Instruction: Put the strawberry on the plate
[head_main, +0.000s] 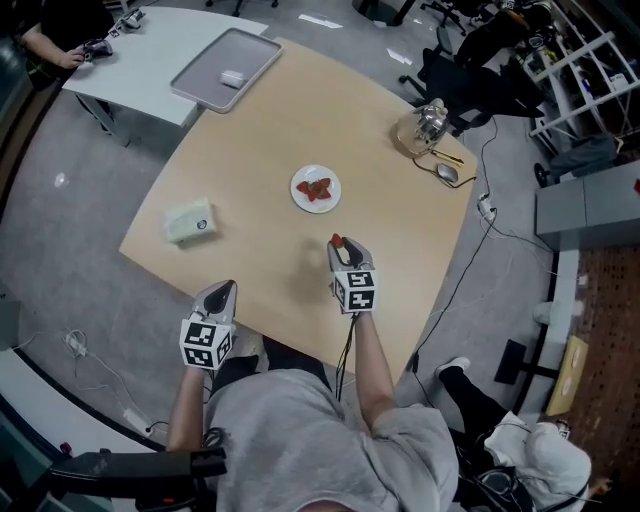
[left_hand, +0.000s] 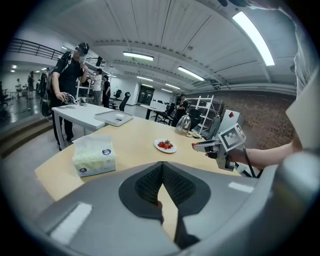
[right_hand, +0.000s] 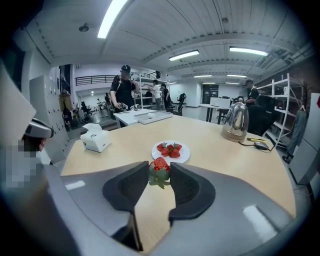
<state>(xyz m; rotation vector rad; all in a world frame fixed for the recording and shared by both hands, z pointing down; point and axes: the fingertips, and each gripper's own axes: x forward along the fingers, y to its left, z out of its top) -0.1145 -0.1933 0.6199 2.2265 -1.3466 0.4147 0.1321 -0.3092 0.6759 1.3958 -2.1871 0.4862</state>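
Open-plan workshop, pale wooden table (head_main: 260, 140): the right gripper (head_main: 338, 244) clamps a strawberry (right_hand: 159, 164) between the near edge and the mid-table plate (head_main: 316, 189), which already bears berries (head_main: 315, 188). The drop is not yet made. The left gripper (head_main: 222, 292) sits closed and empty at the near edge.

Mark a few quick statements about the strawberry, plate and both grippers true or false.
1. The right gripper grips a strawberry. True.
2. The plate is empty. False: strawberries already lie on it.
3. The left gripper is wide open. False: its jaws are together, with nothing between them.
4. The held strawberry is over the plate. False: it is short of it, over bare table.
5. The tissue box sits to the person's left of the plate. True.
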